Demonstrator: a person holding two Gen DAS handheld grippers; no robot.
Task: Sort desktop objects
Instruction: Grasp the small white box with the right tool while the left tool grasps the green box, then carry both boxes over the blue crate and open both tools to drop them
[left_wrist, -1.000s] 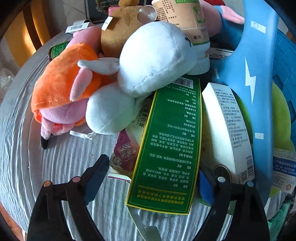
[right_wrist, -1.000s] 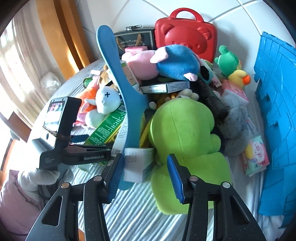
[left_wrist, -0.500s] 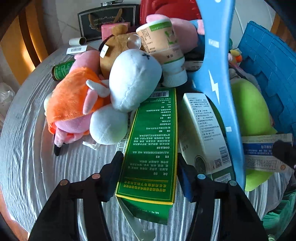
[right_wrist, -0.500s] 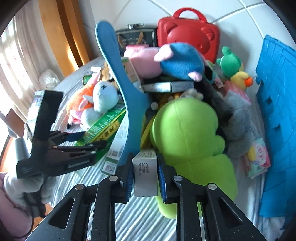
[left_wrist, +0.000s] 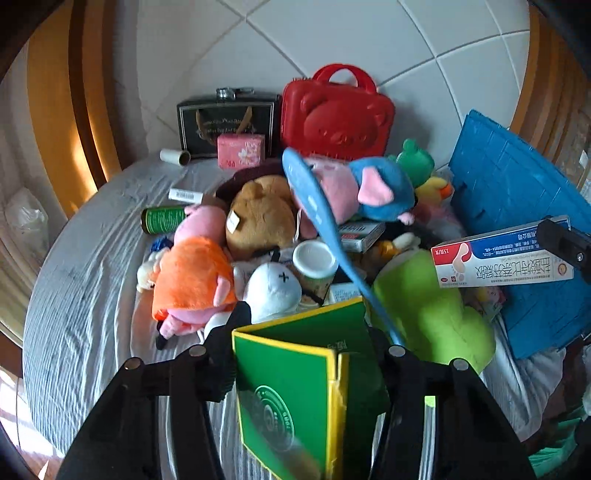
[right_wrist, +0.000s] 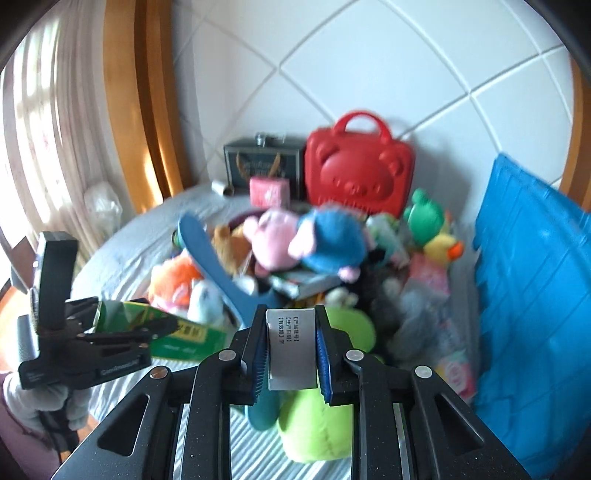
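Green carton (left_wrist: 295, 384) with yellow edging sat clamped in the left gripper (left_wrist: 306, 354), jaws closing on its two sides, carton lifted clear of the table and tilted, one end flap hanging open toward the camera. In the right wrist view the same carton (right_wrist: 177, 328) showed off the table's near left edge, in the left gripper (right_wrist: 110, 339) held by a gloved hand (right_wrist: 40, 402). White and blue medicine box (left_wrist: 506, 254) with red end was pinched tight in the right gripper (right_wrist: 291, 350), pads pressed on both long sides, raised above the pile near the table's right side; its grey end face with printed text (right_wrist: 291, 347) faced the right camera. Below lay the heap on the striped grey tablecloth (left_wrist: 85, 280): lime green plush (left_wrist: 432, 314) just under the box, blue paddle-shaped board (left_wrist: 321, 236) leaning across the middle, white round plush (left_wrist: 273, 288) touching an orange and pink plush (left_wrist: 188, 280), brown bear plush (left_wrist: 262, 218), blue and pink plush (left_wrist: 365, 192) on top. White-capped bottle (left_wrist: 314, 266) stood beside the white plush. Green can (left_wrist: 162, 219) lay toward the left edge. Red bear-face case (left_wrist: 336, 114) and dark gift box (left_wrist: 229, 122) stood at the far edge by the wall. Blue folded crate panel (left_wrist: 517, 192) leaned at the right edge. Right view blurred.
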